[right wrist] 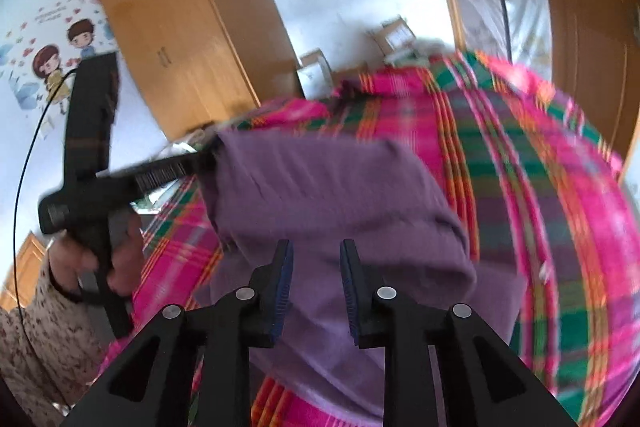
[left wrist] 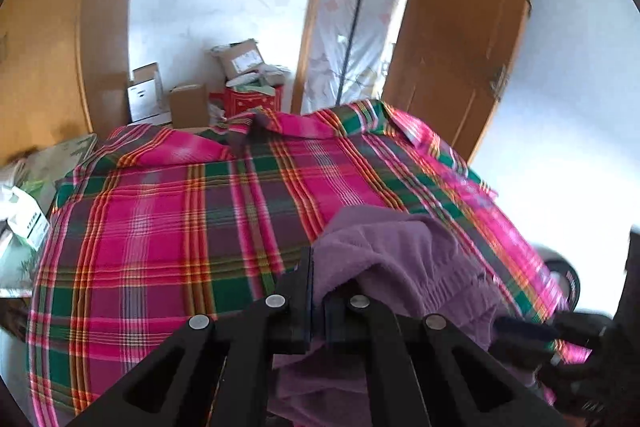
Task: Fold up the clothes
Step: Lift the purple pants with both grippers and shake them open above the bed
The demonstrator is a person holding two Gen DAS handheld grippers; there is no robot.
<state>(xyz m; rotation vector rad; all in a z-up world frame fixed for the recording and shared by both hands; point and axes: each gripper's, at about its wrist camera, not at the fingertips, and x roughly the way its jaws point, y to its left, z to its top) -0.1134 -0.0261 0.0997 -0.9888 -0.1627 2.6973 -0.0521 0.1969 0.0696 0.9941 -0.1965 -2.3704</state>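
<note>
A: What does the left wrist view give us?

B: The left gripper (left wrist: 311, 259), low in the frame, with its jaws pressed together on an edge of the soft purple fleece garment (left wrist: 404, 255). The cloth bunches to the right of the fingers over the pink, green and orange plaid bed cover (left wrist: 160, 227). Cardboard boxes (left wrist: 188, 105) sit against the white wall at upper centre, beside an open wooden door (left wrist: 460, 47).

A: And the right wrist view?

B: There the right gripper (right wrist: 316, 247) stands spread, nothing between its blue-padded fingers (right wrist: 283, 287), just above the garment at lower centre. At the left edge a hand (right wrist: 108, 259) in a speckled sleeve (right wrist: 40, 339) grips the other tool's handle, whose jaws pinch the garment's upper left corner (somewhat blurred).

A: Room to move?

B: Bare plaid lies open across the left half of the left view; the bed's right edge falls away near the door.
</note>
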